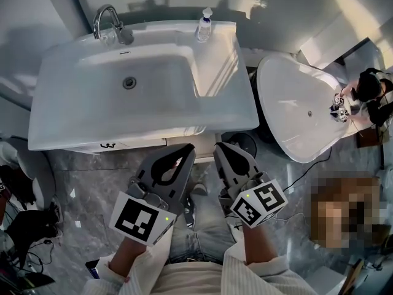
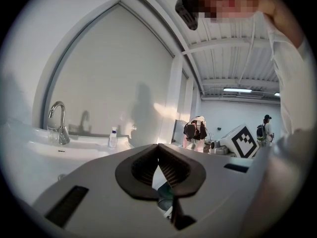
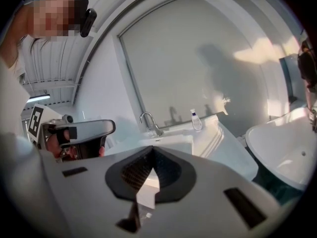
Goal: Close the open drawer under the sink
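Note:
The white sink point(image 1: 73, 112) fills the top of the head view, with a chrome faucet point(image 1: 107, 20) at its back. A narrow white strip of the drawer point(image 1: 132, 144) shows just under the sink's front edge, with a small dark mark on it. How far it stands out I cannot tell. My left gripper point(image 1: 187, 147) and right gripper point(image 1: 222, 146) hang side by side just in front of that edge, tips pointing at the sink. Both are shut with nothing between the jaws. The left gripper view shows my left gripper point(image 2: 158, 145) tips meeting, as does the right gripper view for my right gripper point(image 3: 151, 148).
A soap bottle point(image 1: 204, 24) stands at the sink's back right. A white bathtub point(image 1: 301, 109) lies to the right, with a dark round bin point(image 1: 244, 141) between it and the sink. Another person point(image 1: 368, 85) stands beyond the tub. Dark gear and cables point(image 1: 24, 220) lie at left on the grey marble floor.

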`<state>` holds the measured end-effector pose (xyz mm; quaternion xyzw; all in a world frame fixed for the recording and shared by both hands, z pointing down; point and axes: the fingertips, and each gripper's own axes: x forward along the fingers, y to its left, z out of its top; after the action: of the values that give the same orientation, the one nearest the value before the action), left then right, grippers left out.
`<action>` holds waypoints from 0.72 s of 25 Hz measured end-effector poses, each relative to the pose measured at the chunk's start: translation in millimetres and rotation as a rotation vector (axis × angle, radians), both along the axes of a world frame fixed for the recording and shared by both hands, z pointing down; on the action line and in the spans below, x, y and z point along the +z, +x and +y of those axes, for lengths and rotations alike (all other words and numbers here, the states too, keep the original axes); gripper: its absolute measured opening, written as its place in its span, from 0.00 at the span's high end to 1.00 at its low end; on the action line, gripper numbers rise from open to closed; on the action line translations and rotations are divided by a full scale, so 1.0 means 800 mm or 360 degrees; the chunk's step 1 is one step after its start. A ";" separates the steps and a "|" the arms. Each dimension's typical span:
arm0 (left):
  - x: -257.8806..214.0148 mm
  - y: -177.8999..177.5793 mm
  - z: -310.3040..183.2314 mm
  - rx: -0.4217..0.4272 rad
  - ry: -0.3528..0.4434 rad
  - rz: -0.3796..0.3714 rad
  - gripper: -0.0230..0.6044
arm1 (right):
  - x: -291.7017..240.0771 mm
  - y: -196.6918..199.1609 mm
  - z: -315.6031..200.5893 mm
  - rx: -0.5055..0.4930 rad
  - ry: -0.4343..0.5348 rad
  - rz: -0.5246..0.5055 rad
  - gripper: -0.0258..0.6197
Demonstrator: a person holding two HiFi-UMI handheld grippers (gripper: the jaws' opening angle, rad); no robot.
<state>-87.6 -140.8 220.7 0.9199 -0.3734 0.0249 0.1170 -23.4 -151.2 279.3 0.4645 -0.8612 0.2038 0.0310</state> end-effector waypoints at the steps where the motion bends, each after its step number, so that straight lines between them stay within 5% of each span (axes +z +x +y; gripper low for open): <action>1: 0.007 0.000 0.000 0.0004 -0.0014 -0.0004 0.94 | 0.006 0.002 0.000 0.0006 -0.0011 0.0002 0.94; 18: 0.165 0.018 0.009 -0.0028 -0.0197 -0.0084 0.94 | 0.153 0.021 0.016 0.0165 -0.0193 0.0012 0.94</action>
<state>-73.0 -133.6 352.8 0.9066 -0.3823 0.0712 0.1638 -6.3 -138.1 402.0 0.5066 -0.8220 0.2550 0.0517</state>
